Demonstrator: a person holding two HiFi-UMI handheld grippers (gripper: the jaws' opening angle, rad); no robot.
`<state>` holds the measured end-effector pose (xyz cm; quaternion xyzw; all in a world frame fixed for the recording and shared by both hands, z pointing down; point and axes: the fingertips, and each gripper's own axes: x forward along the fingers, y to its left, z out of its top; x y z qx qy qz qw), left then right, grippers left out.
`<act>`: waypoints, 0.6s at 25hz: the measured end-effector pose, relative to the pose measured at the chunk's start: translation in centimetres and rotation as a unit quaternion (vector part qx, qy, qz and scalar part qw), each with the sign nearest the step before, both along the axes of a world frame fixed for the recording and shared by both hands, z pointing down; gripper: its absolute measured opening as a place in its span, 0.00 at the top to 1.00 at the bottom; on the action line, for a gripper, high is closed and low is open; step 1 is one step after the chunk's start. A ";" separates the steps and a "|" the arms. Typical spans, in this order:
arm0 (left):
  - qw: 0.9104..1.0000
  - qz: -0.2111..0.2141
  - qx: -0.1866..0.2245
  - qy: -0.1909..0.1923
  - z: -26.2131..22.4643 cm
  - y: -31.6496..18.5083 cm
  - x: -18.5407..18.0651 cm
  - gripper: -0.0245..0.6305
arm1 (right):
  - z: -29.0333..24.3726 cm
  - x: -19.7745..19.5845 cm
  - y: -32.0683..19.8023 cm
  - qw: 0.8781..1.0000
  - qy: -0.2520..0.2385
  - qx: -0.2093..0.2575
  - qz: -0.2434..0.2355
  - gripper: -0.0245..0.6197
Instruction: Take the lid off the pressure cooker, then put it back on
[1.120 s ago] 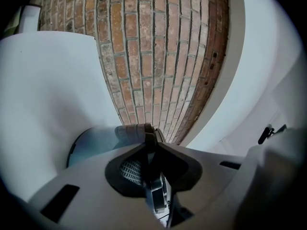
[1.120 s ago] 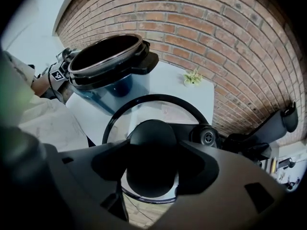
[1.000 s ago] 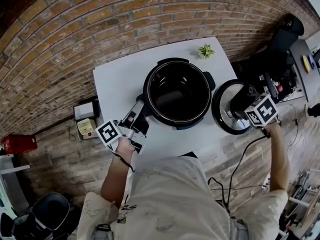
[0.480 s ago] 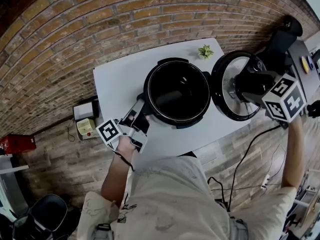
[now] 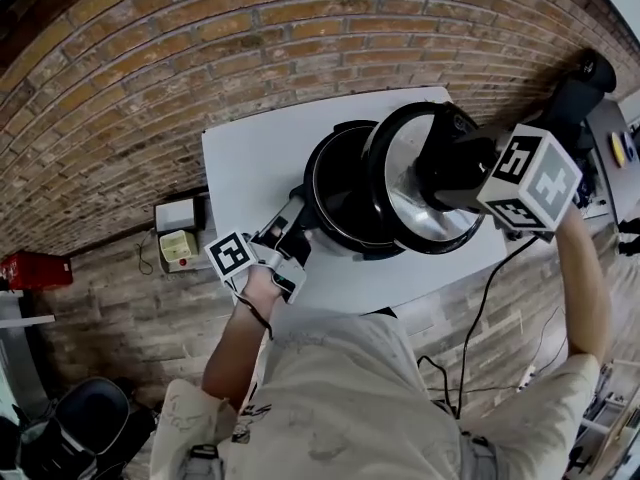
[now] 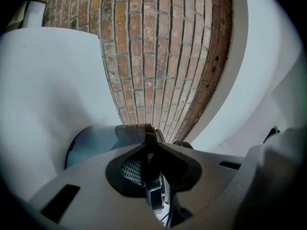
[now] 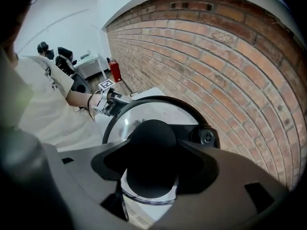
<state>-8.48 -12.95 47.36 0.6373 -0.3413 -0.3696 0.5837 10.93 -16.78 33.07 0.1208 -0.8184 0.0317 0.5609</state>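
The black pressure cooker pot [image 5: 340,188] stands open on the white table [image 5: 250,158]. My left gripper [image 5: 287,236] lies level at the pot's near-left side, shut on its side handle [image 6: 150,145]. My right gripper [image 5: 452,168] is shut on the lid's black knob [image 7: 152,145]. It holds the steel lid [image 5: 420,193] with its black rim [image 7: 144,104] tilted in the air, over the right part of the pot. The lid hides the pot's right rim.
A brick wall [image 5: 250,38] runs behind the table. A white box [image 5: 180,213] and a small yellowish device [image 5: 180,246] sit on the floor at left. A black cable [image 5: 480,308] hangs at the table's right front. Dark equipment [image 5: 590,78] stands at far right.
The right gripper has lifted the lid from beside the pot at the table's right edge and carried it up and left over the pot, turning it. The left gripper stayed on the handle.
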 end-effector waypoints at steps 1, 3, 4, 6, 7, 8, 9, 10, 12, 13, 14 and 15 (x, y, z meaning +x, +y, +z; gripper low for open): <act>1.000 0.000 0.000 0.002 -0.1 0.0 0.0 0.86 | 0.3 -0.7 0.2 1.000 0.002 -0.005 -0.012 0.50; 1.000 -0.001 0.002 0.004 -0.2 -0.1 0.1 0.86 | 0.8 -2.0 0.3 0.999 0.005 -0.012 -0.029 0.50; 1.000 -0.002 0.002 0.005 -0.2 -0.2 0.1 0.86 | 1.1 -2.6 0.3 0.999 0.005 -0.016 -0.036 0.50; 1.000 -0.003 0.003 0.007 -0.2 -0.2 0.1 0.86 | 1.8 -3.4 0.4 0.999 0.005 -0.028 -0.045 0.50; 1.000 -0.003 0.002 0.007 -0.2 -0.1 0.1 0.86 | 2.2 -3.8 0.5 0.998 0.006 -0.035 -0.048 0.50; 1.000 -0.002 0.003 0.007 -0.2 -0.1 0.1 0.86 | 2.5 -4.1 0.6 0.998 0.007 -0.041 -0.050 0.50; 1.000 -0.002 0.003 0.007 -0.2 0.0 0.2 0.86 | 2.9 -4.4 0.7 0.998 0.009 -0.046 -0.053 0.50; 1.000 -0.003 0.004 0.008 -0.2 0.0 0.2 0.86 | 3.2 -4.7 0.8 0.997 0.011 -0.051 -0.057 0.50; 1.000 -0.004 0.004 0.008 -0.2 -0.1 0.1 0.86 | 4.0 -5.4 0.9 0.996 0.017 -0.065 -0.066 0.50; 1.000 -0.004 0.004 0.008 -0.2 -0.1 0.1 0.86 | 4.3 -5.7 0.9 0.995 0.021 -0.071 -0.070 0.50; 1.000 -0.004 0.005 0.008 -0.2 -0.1 0.1 0.86 | 4.7 -5.9 1.0 0.994 0.025 -0.075 -0.074 0.50; 1.000 -0.005 0.005 0.008 -0.2 -0.1 0.1 0.86 | 5.1 -6.2 1.0 0.994 0.030 -0.076 -0.077 0.50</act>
